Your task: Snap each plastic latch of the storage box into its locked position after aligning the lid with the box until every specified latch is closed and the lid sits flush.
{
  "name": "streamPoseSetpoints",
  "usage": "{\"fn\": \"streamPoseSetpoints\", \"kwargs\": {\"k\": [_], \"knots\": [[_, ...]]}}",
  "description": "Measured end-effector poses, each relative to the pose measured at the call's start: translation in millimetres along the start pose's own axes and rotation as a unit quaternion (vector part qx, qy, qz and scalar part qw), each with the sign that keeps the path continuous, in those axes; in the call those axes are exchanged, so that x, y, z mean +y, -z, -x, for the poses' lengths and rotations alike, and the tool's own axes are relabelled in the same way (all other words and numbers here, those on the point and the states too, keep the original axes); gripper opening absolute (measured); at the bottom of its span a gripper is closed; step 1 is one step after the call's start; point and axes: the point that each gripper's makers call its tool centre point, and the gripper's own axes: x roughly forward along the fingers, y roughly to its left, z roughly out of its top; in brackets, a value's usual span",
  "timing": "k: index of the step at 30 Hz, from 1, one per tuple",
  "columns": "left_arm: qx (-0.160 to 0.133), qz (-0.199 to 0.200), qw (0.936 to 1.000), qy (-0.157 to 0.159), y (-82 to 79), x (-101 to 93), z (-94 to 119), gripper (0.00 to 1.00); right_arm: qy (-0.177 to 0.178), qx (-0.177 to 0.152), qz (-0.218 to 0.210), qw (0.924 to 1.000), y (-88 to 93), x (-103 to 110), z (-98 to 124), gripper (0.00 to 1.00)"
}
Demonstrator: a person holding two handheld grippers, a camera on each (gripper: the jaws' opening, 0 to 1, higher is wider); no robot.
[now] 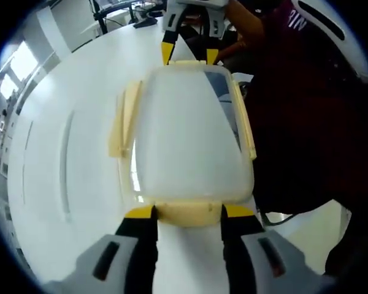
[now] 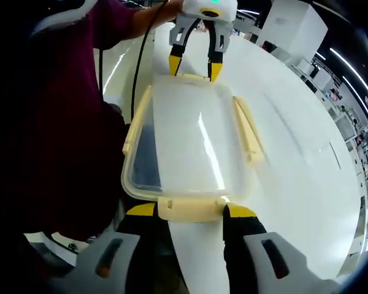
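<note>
Straddling the storage box's (image 1: 190, 131) near end latch (image 1: 187, 212), left gripper (image 1: 188, 213) open; opposite, right gripper (image 1: 187, 54) open astride far latch (image 2: 192, 208); no legible writing.

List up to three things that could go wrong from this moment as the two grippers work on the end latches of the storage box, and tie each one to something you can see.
1. The left gripper and right gripper face each other at opposite end latches; uneven pressing could slide the storage box across the smooth white table.
2. One long side latch flares outward, so the lid may not sit flush there.
3. The box sits near the table edge beside the person; a hard push could tip it off.
</note>
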Motion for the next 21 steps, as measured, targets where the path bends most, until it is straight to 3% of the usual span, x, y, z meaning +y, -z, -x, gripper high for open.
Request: {"fn": "streamPoseSetpoints", "kwargs": {"k": [21], "knots": [[0.003,-0.003,1.0,0.001,-1.3,-0.9,8.1,0.39,-0.014,-0.006,-0.005,0.9999,-4.7,-3.2,4.5,0.39]]}}
